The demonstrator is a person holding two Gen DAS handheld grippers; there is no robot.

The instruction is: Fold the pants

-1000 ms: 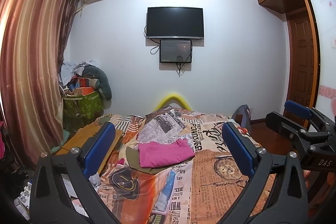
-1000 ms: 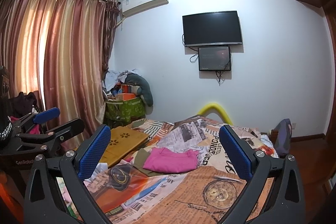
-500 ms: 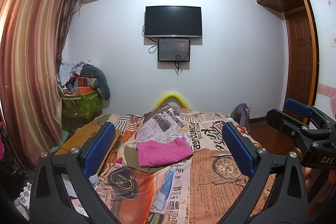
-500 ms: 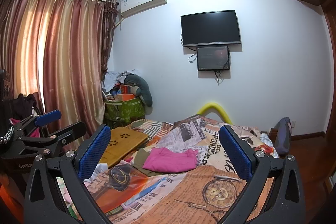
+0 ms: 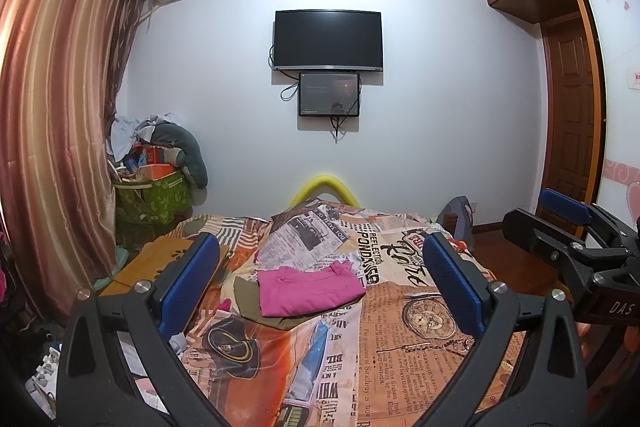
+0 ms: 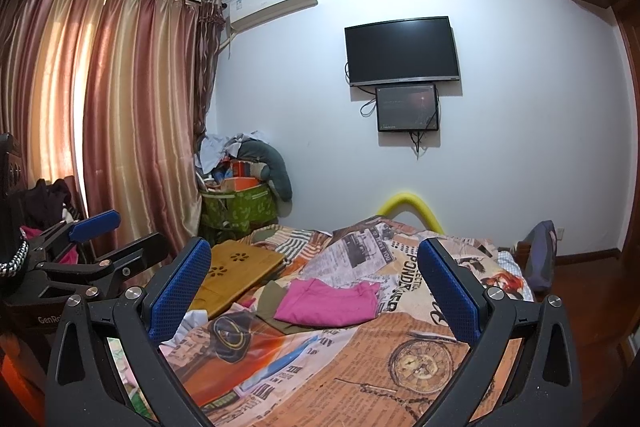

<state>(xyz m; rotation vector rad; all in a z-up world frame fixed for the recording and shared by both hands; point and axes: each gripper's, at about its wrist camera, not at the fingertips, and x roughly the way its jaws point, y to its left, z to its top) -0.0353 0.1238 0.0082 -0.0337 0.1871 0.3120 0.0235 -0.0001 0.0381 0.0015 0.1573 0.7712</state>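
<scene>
Pink pants point(image 5: 308, 290) lie folded on the bed, on top of an olive green garment point(image 5: 256, 307); they also show in the right wrist view point(image 6: 330, 303) with the olive garment point(image 6: 276, 301) under them. My left gripper point(image 5: 320, 281) is open and empty, held above the near part of the bed, well short of the pants. My right gripper point(image 6: 316, 285) is open and empty, also held back from the pants. Each gripper shows at the edge of the other's view: the right one point(image 5: 560, 223) and the left one point(image 6: 100, 239).
The bed has a newspaper-print cover point(image 5: 400, 339). A wooden lap tray point(image 6: 236, 271) lies at the bed's left side. A green basket piled with clothes point(image 5: 154, 195) stands by the curtain point(image 5: 52, 131). A yellow foam arc point(image 5: 324, 185) and a TV point(image 5: 328, 41) are at the far wall.
Both views have tilted slightly upward, so the wall and TV sit a little lower in the frames. Both grippers stay open; the pants have not moved.
</scene>
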